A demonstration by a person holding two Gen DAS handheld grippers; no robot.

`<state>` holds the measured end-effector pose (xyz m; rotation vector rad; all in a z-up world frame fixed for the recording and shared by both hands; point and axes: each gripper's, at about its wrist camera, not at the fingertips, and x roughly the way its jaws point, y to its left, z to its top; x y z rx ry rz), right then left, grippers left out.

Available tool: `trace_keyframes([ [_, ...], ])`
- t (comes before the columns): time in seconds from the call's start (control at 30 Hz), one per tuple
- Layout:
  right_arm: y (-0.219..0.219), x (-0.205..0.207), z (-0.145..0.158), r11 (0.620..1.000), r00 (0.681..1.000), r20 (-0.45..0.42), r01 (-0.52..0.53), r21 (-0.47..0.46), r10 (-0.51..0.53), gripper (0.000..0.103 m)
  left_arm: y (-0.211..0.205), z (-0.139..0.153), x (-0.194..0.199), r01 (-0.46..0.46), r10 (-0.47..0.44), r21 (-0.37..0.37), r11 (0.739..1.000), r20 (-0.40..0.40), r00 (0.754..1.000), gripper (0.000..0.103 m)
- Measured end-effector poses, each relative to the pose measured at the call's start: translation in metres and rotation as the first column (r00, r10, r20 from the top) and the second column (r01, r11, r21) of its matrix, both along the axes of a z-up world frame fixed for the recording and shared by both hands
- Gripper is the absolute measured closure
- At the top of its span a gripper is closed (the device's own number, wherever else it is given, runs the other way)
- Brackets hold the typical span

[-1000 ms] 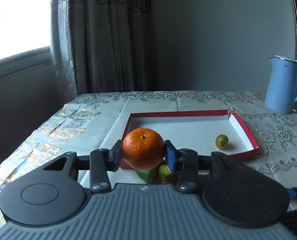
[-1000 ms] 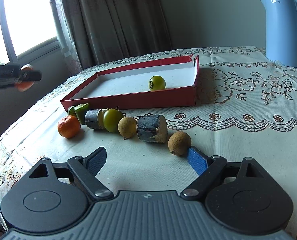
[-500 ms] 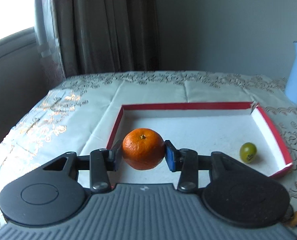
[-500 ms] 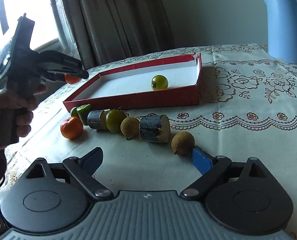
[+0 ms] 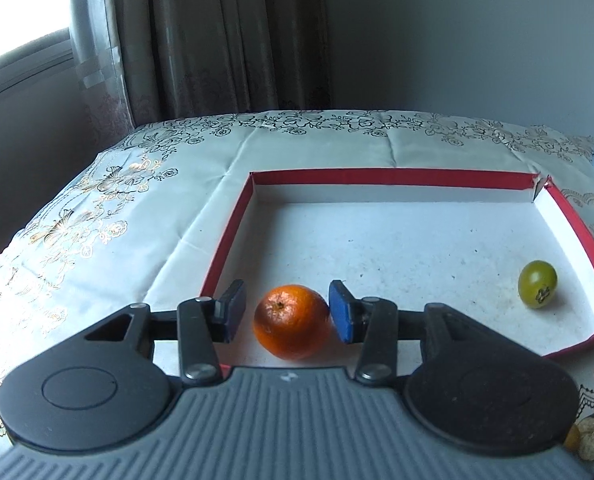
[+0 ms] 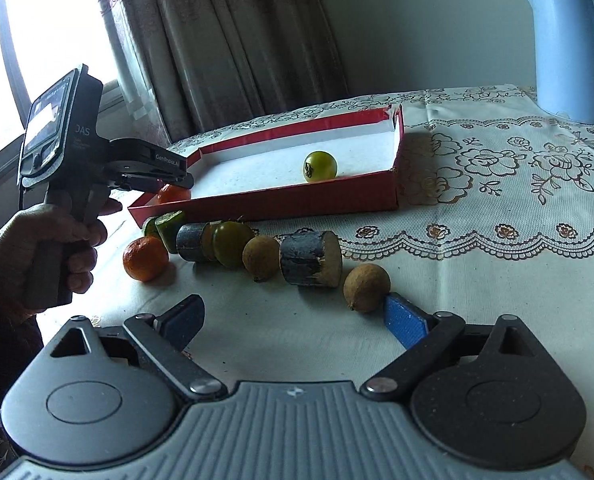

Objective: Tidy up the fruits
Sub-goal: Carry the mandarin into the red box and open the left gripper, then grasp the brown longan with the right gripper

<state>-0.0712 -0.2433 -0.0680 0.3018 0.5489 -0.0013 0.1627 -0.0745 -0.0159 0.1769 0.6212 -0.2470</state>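
Observation:
In the left wrist view my left gripper [image 5: 287,310] is open over the near left corner of the red-walled white tray [image 5: 393,178]. An orange mandarin [image 5: 292,322] sits between its fingers with a gap on the left side. A green tomato [image 5: 537,289] lies in the tray at the right. In the right wrist view my right gripper [image 6: 295,316] is open and empty above the cloth, just short of a brown round fruit [image 6: 366,287]. The left gripper [image 6: 153,172] shows there at the tray's [image 6: 297,200] left corner over the mandarin [image 6: 171,194].
A row lies in front of the tray: a second mandarin [image 6: 145,258], green pieces [image 6: 169,224], two dark cut cylinders [image 6: 311,258], a green tomato [image 6: 231,242], a brown fruit [image 6: 261,257]. A blue kettle [image 6: 567,46] stands at the back right.
My left gripper carried the mandarin forward and down into the tray, then opened; the mandarin dropped out of the grip. My right gripper barely moved.

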Motion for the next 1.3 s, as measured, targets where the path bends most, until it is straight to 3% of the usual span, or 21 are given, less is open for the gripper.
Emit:
trace_keyframes([
  [0.07,0.0,0.0,0.0,1.0,1.0,0.002,0.0,0.006,0.0,0.006,0.003,0.004,-0.006,-0.003,0.003,-0.003,1.0,0.019,1.0,0.057],
  [0.1,-0.001,0.0,0.0,1.0,1.0,0.002,0.0,0.007,0.0,0.006,0.005,0.007,-0.011,-0.008,0.008,-0.005,1.0,0.034,0.999,0.049],
  [0.2,-0.001,0.0,0.0,1.0,1.0,0.003,0.0,0.01,0.0,0.006,0.019,0.017,-0.032,-0.024,0.026,-0.031,0.999,0.094,0.995,0.013],
  [0.27,-0.002,0.0,0.0,1.0,1.0,0.005,0.001,0.017,-0.001,0.006,0.033,0.023,-0.054,-0.031,0.038,-0.046,0.998,0.154,0.987,0.001],
  [0.57,-0.001,-0.001,0.001,1.0,1.0,0.007,0.014,0.016,-0.014,0.006,0.106,0.014,-0.108,-0.134,0.148,-0.1,0.986,0.15,0.977,0.0],
  [0.73,-0.001,-0.002,0.001,1.0,1.0,0.004,0.028,0.008,-0.028,0.006,0.136,-0.003,-0.11,-0.182,0.19,-0.114,0.977,0.06,0.98,0.0],
  [0.9,-0.002,-0.003,0.001,0.999,0.999,0.003,0.046,0.003,-0.046,0.006,0.139,-0.02,-0.111,-0.138,0.137,-0.089,0.986,-0.014,0.99,0.0],
  [1.03,-0.002,-0.009,0.002,0.997,0.997,0.012,0.08,-0.006,-0.08,0.006,0.128,-0.035,-0.109,-0.12,0.12,-0.005,0.993,-0.053,0.991,0.0],
  [1.3,-0.002,-0.03,0.011,0.99,0.994,0.045,0.106,-0.09,-0.103,0.006,0.129,-0.037,-0.106,-0.123,0.121,-0.019,0.992,-0.072,0.99,0.0],
])
